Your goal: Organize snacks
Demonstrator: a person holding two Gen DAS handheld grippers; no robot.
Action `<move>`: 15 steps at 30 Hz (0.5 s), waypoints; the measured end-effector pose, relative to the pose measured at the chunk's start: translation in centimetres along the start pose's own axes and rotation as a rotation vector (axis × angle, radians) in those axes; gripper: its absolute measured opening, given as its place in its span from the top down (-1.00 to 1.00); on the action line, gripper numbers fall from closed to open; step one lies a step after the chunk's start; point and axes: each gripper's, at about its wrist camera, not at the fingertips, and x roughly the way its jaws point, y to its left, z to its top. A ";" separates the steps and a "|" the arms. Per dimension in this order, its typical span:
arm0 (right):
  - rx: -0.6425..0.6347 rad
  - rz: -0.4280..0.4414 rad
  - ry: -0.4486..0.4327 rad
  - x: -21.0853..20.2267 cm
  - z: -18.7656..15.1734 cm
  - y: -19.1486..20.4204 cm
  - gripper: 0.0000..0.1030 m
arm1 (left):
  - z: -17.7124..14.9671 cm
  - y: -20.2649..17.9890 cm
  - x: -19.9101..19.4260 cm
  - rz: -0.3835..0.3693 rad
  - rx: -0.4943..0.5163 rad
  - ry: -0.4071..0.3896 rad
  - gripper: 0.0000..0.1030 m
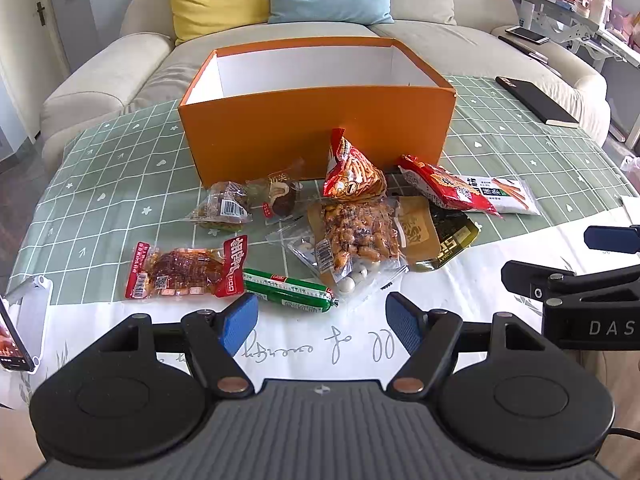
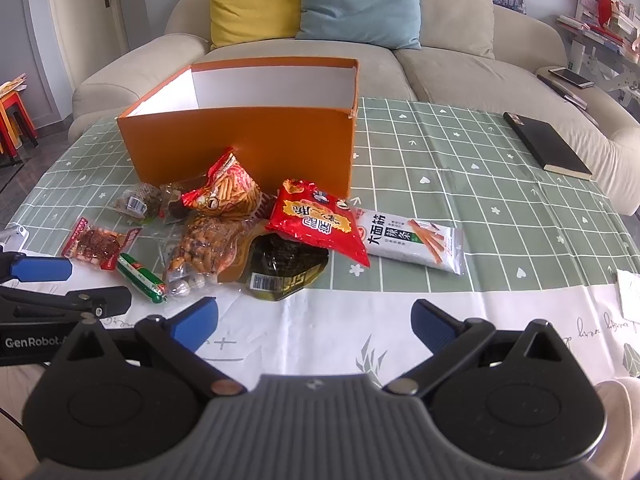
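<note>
An open orange box (image 1: pixel 316 132) (image 2: pixel 244 140) with a white inside stands on the table, and I see nothing in it. In front of it lie several snack packs: a red meat pack (image 1: pixel 186 270) (image 2: pixel 98 244), a green sausage (image 1: pixel 288 292) (image 2: pixel 141 273), a peanut bag (image 1: pixel 356 236) (image 2: pixel 204 248), a red triangular bag (image 1: pixel 352 172) (image 2: pixel 226 188), a red chip bag (image 2: pixel 320 220) (image 1: pixel 444 188) and a white strip pack (image 2: pixel 416 242). My left gripper (image 1: pixel 322 322) is open just short of the sausage. My right gripper (image 2: pixel 314 326) is open near the table's front edge, holding nothing.
A green checked cloth (image 2: pixel 480 200) covers the table, with a black notebook (image 2: pixel 546 146) (image 1: pixel 536 100) at the far right. A phone (image 1: pixel 14 340) lies at the left edge. A beige sofa (image 2: pixel 460 68) with yellow and blue cushions stands behind.
</note>
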 end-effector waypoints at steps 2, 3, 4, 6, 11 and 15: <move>0.002 0.000 0.005 0.1 0.1 0.0 -0.93 | 0.0 0.0 0.0 -0.001 -0.001 0.001 -0.66; 0.004 0.000 0.007 0.2 0.1 0.0 -0.93 | 0.0 0.0 0.0 -0.001 0.000 0.002 -0.66; 0.004 0.001 0.008 0.2 0.1 -0.1 -0.93 | 0.0 0.0 0.0 -0.004 0.000 0.002 -0.66; 0.003 0.006 0.010 0.3 0.1 -0.1 -0.93 | 0.0 0.2 0.1 -0.017 -0.001 0.002 -0.66; -0.003 0.040 -0.007 0.5 0.1 0.0 -0.93 | -0.3 1.6 0.7 -0.068 -0.053 0.041 -0.39; -0.004 0.083 -0.018 1.0 0.2 0.1 -0.93 | -0.5 3.2 1.5 -0.116 -0.153 0.067 -0.09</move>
